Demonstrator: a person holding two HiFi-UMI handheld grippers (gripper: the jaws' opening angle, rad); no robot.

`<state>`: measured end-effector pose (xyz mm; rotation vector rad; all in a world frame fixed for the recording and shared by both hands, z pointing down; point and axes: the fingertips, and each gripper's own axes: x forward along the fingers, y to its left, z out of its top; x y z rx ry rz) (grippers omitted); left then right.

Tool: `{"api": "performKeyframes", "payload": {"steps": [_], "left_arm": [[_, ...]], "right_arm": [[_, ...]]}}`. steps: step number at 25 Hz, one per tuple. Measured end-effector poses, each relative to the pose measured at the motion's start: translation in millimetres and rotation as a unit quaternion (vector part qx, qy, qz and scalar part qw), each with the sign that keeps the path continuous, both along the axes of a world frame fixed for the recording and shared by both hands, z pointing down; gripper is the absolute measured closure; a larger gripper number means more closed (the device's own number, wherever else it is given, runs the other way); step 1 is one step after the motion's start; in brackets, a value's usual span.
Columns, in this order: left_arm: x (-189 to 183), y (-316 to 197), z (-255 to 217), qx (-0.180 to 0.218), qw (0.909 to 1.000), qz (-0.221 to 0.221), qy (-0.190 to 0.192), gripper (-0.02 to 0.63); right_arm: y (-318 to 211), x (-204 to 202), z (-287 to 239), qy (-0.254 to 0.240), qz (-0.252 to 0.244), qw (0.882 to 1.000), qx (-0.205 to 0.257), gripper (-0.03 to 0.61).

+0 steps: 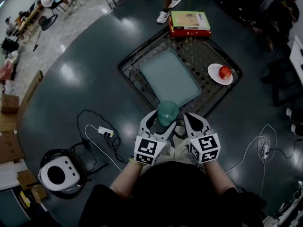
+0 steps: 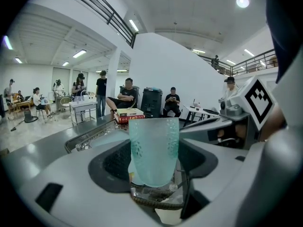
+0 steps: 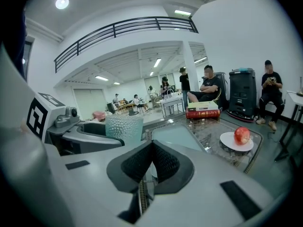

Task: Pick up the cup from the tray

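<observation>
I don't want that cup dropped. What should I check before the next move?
1. Is the left claw shut on the cup: ok.
2. Is the cup upright: ok.
3. Is the cup off the tray: ok.
4. Is the right claw shut and empty: ok.
5. Is the grip firm enough: cannot tell.
</observation>
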<state>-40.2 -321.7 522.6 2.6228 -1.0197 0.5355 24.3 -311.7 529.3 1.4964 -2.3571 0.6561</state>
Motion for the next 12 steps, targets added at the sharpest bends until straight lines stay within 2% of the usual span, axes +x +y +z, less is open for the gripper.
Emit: {"api": "performKeyframes", "payload": {"steps": [12], "left_arm": [[-4.1,-4.8,-12.6,0.018,0.9998,-0.009,0.004,0.299]], "right_arm": [[1.8,0.3,-5.1,0.005,-0.002,1.000,0.006,0.574]]}}
